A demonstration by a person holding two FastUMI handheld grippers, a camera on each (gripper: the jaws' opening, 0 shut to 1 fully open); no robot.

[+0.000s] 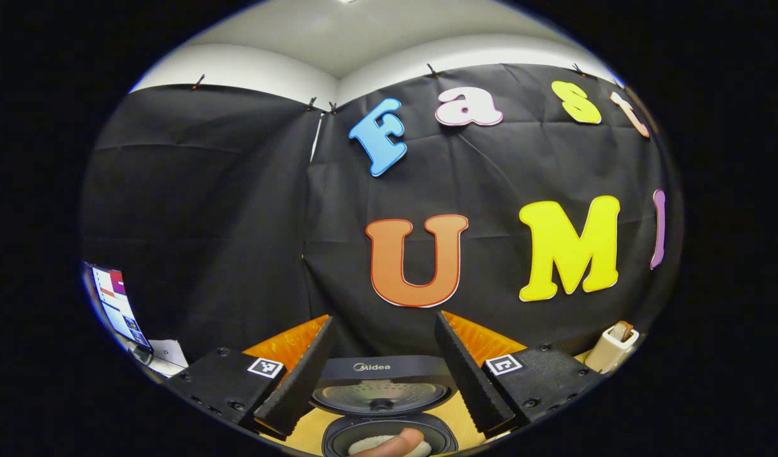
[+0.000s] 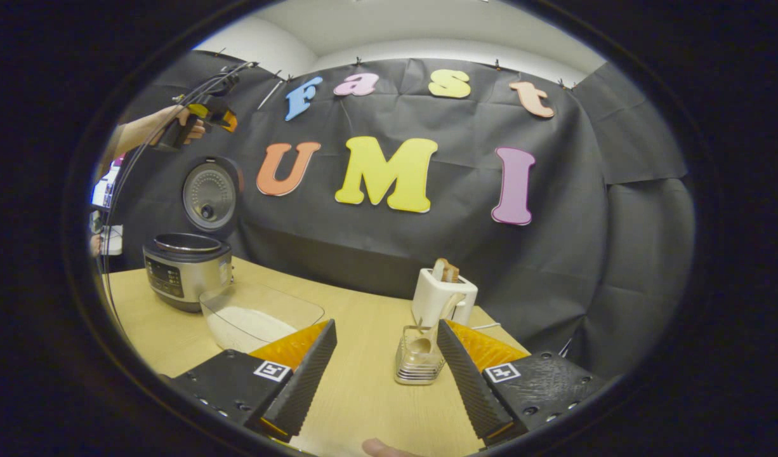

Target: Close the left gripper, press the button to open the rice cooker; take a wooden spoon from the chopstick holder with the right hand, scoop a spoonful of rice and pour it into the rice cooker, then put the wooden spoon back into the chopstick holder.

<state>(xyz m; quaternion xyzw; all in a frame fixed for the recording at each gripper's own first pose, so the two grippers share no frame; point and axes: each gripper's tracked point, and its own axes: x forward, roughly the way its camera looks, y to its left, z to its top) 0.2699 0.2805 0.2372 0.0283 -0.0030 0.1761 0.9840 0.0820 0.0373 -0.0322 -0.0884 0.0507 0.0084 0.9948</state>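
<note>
Brushed metal, clear plastic, pale wood

The rice cooker [image 2: 184,277] has a satiny brushed-metal body; the rice tub [image 2: 262,315] is clear glossy plastic; the worktop [image 2: 363,381] is smooth matt light wood; the chopstick holder [image 2: 418,363] looks shiny metal, and the wooden spoon [image 2: 422,343] in it is smooth.

We held the left gripper [image 1: 384,368] level and facing forward, its two fingers [image 1: 300,381] spread wide apart with nothing between them; a fingertip [image 1: 398,441] of ours showed at the lower edge of the left gripper view. In the right gripper view that same gripper [image 2: 208,111] was raised high at the far left, gripped by our hand [image 2: 179,127] on an outstretched forearm. The right gripper [image 2: 384,374] sat low, its fingers [image 2: 303,381] likewise spread wide and empty.
</note>
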